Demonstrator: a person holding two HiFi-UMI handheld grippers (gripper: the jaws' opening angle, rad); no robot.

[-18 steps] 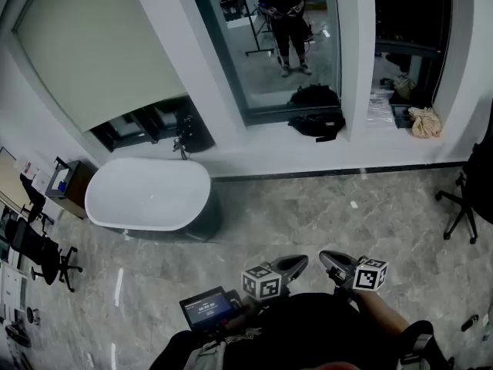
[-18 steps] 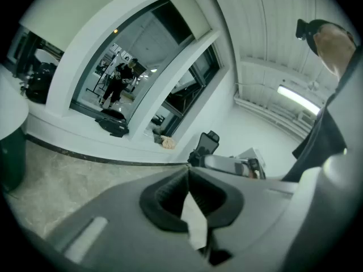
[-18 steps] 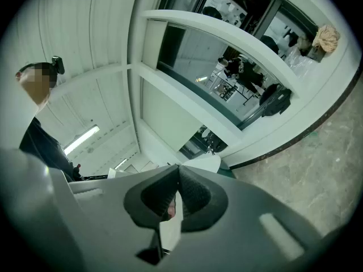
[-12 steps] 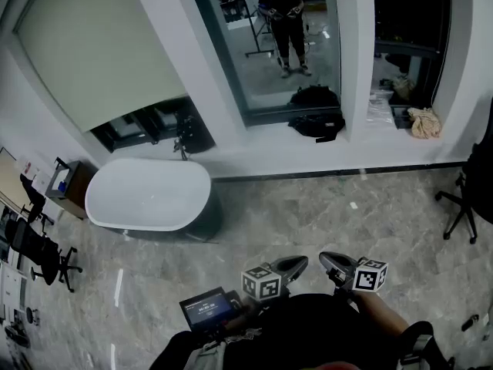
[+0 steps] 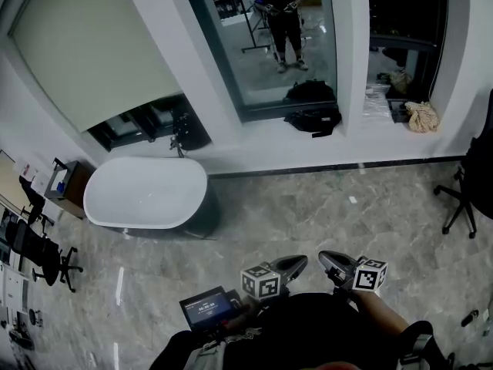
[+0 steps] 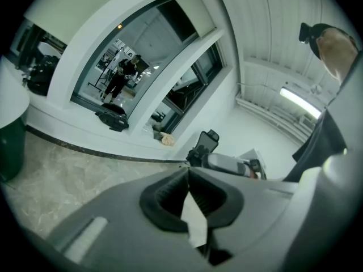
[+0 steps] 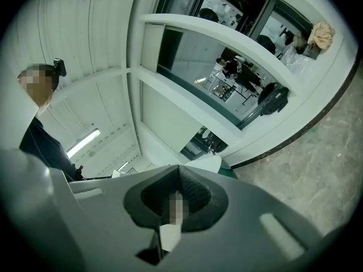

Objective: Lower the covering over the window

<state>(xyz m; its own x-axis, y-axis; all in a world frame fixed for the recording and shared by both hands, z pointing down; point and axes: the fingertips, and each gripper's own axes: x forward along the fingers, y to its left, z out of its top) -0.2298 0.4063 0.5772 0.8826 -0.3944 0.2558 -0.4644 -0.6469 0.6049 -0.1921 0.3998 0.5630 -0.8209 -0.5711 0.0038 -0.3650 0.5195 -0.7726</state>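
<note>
- While I stand on the grey marbled floor (image 5: 323,206), a white bathtub (image 5: 146,193) sits at my ten o'clock, close against the white wall.
- At twelve o'clock the middle window (image 5: 269,60) is bare glass; a person (image 5: 281,14) shows in it, and a black bag (image 5: 312,119) lies on its sill.
- A crumpled cloth (image 5: 420,116) rests on the next sill at one o'clock, and an office chair (image 5: 462,195) stands at three.
- The roller blind (image 5: 92,45) hangs at eleven o'clock, above the tub. It is drawn part-way down, its hem facing the tub, with a strip of glass uncovered below. The hem, its long line, runs across the window from eight toward two o'clock.
- My left gripper (image 5: 299,261) has its fingers pressed together on nothing.
- My right gripper (image 5: 326,257), just beside it, is likewise closed and empty.
</note>
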